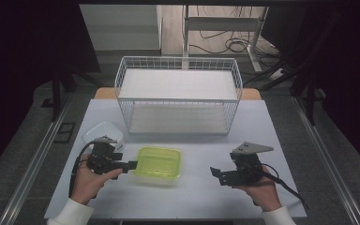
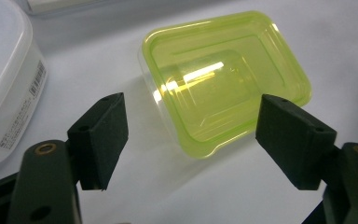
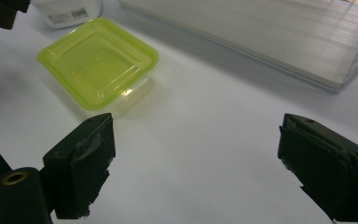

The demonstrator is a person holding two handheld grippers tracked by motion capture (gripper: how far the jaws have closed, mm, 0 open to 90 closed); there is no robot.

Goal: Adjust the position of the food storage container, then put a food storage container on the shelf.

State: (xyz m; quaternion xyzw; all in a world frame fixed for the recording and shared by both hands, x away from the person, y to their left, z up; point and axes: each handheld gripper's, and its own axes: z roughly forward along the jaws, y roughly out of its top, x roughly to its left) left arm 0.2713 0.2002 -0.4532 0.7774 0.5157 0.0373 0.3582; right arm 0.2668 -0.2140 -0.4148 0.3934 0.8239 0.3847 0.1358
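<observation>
Yellow-green box: a shallow, see-through yellow-green plastic container with a matching lid [image 1: 158, 164] sits flat on the pale table top [image 1: 201, 187], a little left of the middle on the near half. Nothing is touching it.
Left gripper: the left gripper [image 1: 132, 164] is held low, just beside the container's left edge, its tips pointing at it. In the left gripper view the container [image 2: 223, 79] lies ahead of the two black pads [image 2: 103, 135], which stand wide apart with bare table between them; the claw is released and empty.
Right gripper: the right gripper [image 1: 214, 171] hovers over the right part of the table, well apart from the container and pointing towards it. Its own view shows the jaws spread wide with only table between them, so it too is released, with the container [image 3: 98, 60] farther off to the upper left.
White tub: a cloudy white plastic tub with a lid [image 1: 102, 132] stands behind the left hand [image 1: 90, 180], near the table's left edge.
Wire basket: a white wire basket with two pale shelves [image 1: 178, 93] stands at the far side of the table, well behind the container.
</observation>
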